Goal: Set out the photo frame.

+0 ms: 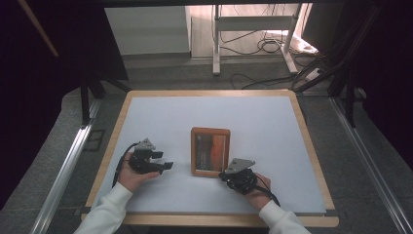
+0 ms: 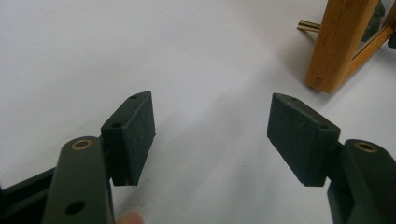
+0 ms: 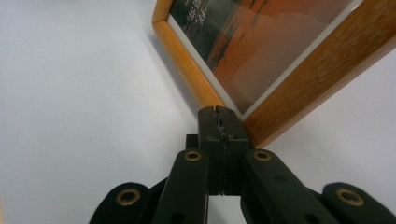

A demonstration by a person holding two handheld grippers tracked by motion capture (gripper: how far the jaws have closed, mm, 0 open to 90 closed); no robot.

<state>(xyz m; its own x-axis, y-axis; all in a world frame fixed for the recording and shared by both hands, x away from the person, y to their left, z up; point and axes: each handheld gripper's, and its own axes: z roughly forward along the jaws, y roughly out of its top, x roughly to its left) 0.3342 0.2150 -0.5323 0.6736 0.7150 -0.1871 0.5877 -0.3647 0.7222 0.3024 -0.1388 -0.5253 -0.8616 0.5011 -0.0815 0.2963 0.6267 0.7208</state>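
My left gripper (image 1: 165,165) sits spread on the desk (image 1: 272,122). Mid-desk lies the wooden picture frame (image 1: 210,151): rigid, glazed, breakable, so I'd grasp its wooden edge. My right gripper (image 3: 219,116), pressed together, touches its near corner.

Two hand-held black grippers and white sleeves.

In the high view the person wears white long sleeves with ribbed cuffs, one on each forearm. Each hand carries a black tool: the left gripper (image 1: 164,165) and the right gripper (image 1: 225,174) both have a grey three-cornered plate on top and a black cable trailing back past the wrist. In the left gripper view, two matt black arms with brass-ringed pivot holes end in thick, rectangular pads (image 2: 137,133) of dark, finely speckled rubber, each fixed with small screws. In the right gripper view, the same black linkage arms show brass-ringed pivots, and the pads (image 3: 208,128) have a toothed seam where they meet.
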